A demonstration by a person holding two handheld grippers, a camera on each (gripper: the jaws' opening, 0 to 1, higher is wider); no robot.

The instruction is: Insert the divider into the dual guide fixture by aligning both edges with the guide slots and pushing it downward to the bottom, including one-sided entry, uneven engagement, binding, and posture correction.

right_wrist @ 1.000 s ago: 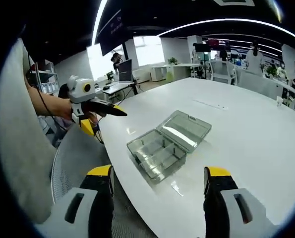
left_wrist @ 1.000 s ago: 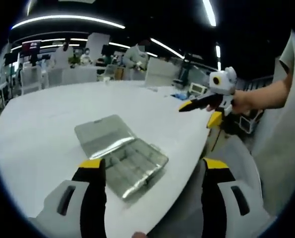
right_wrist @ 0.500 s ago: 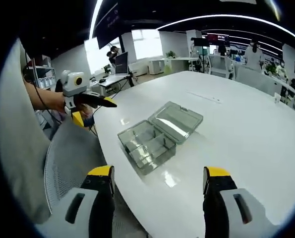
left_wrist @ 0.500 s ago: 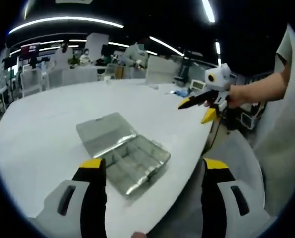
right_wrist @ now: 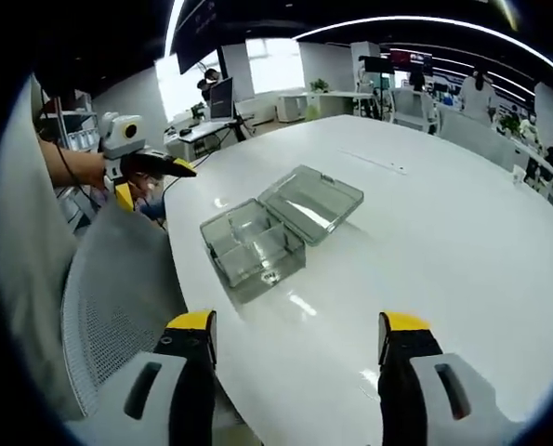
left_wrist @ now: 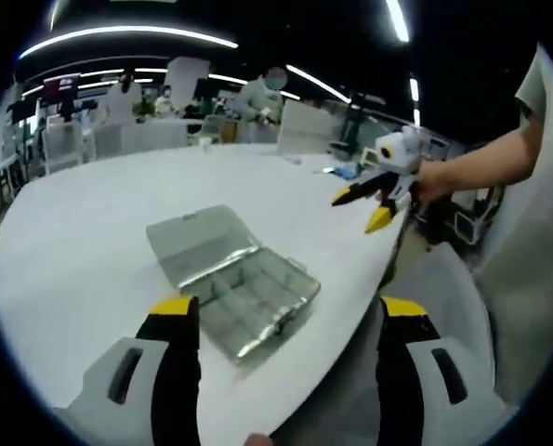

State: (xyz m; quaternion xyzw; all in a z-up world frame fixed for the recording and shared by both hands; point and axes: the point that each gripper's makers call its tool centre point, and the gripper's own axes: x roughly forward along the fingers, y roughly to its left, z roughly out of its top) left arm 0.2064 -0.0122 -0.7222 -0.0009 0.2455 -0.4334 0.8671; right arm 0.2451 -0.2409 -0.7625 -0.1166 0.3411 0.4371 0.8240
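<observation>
Clear compartment box [left_wrist: 234, 281] lying open near the table [left_wrist: 81, 242] edge, lid [right_wrist: 311, 198] folded flat beside the tray, ribs visible inside the tray [right_wrist: 250, 246]. No loose divider made out anywhere; too small to tell whether one already sits in the slots. Judged barely begun: nothing picked up, no alignment or pushing under way. Left gripper [left_wrist: 279, 321] held short of the box, jaws spread and empty. Right gripper [right_wrist: 295, 336] likewise held back over the table, jaws wide apart, carrying nothing. Mesh chair [right_wrist: 113, 307] beside the table edge. Still ahead, apparently: locate divider, grasp, align both edges, press down.
</observation>
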